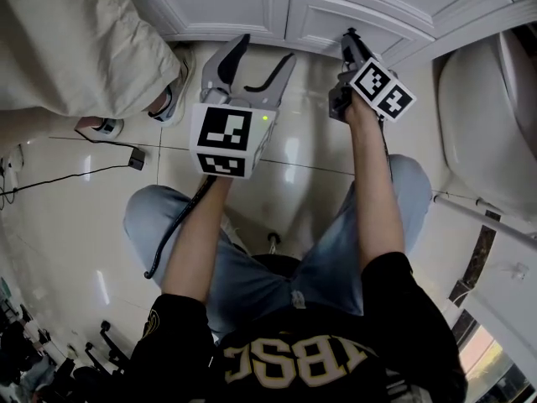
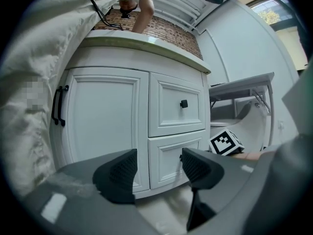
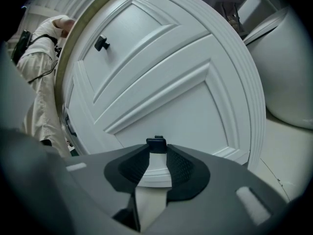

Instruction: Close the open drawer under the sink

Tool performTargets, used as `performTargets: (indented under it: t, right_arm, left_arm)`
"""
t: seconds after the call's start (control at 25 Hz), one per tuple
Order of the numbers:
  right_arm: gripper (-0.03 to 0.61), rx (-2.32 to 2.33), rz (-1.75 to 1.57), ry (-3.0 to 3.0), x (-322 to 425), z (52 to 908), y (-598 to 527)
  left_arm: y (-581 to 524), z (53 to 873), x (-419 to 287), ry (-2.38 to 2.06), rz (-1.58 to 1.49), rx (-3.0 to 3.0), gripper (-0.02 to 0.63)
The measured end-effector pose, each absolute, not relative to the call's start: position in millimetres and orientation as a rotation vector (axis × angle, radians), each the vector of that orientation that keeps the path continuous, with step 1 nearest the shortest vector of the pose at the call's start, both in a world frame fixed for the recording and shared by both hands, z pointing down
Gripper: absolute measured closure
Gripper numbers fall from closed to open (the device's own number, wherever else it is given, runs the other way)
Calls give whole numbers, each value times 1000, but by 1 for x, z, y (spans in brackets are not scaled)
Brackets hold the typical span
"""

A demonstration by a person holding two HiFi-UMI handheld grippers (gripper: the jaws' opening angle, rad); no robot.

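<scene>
Pinching the small black knob [image 3: 156, 143] of the lower drawer [image 3: 195, 102] at the very tips of the right gripper [image 3: 157, 153], leaving only a thin slit of white panel showing between the ribbed pads. Holding the left gripper [image 2: 157, 163] off to the side with its jaws wide apart and nothing between them, facing the same white cabinet without touching it.

Finding that drawer directly below the upper drawer [image 3: 127, 28], just beside the cabinet door [image 2: 105, 126] and near a white toilet [image 3: 288, 67]. Failing to tell how far out the front is standing; seeing nothing of its inside from any view. Losing the sink itself above the counter edge [image 2: 146, 42].

Catching only part of a second person in a cream garment [image 1: 75, 40], cut off at the frame's top left. Making out pale lettering [image 1: 298, 361] on the wearer's black shirt, upside down and partly cropped, so not reading it with any certainty. Noting black-and-white square markers on the left cube [image 1: 222, 139] and the right cube [image 1: 382, 89].
</scene>
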State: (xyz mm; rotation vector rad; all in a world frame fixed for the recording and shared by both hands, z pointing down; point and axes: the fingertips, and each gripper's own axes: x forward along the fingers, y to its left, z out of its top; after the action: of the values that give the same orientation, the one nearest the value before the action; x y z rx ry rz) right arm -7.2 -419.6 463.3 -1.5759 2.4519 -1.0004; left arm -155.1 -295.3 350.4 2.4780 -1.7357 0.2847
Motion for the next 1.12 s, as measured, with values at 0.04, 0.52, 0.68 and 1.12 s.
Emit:
performTargets:
  t: [0.04,0.52,0.68,1.12]
  right_arm:
    - [474,-1582,-989,2474,-5,463,-418]
    - [468,-1711,-186,2848,-7,383,-354]
    - [451,-1650,-64,2831,-3,348,-322]
    - [274,-1678,13,2628,48,278,-244]
  left_arm:
    - [-294,349,-155,-1738,282,2477,325]
    - [-269,319,-133,-1736,209,2542,325]
    - [-254,303,-130,-1763,162,2548,325]
    - [-204,268,-101,-1799,104,2613,324]
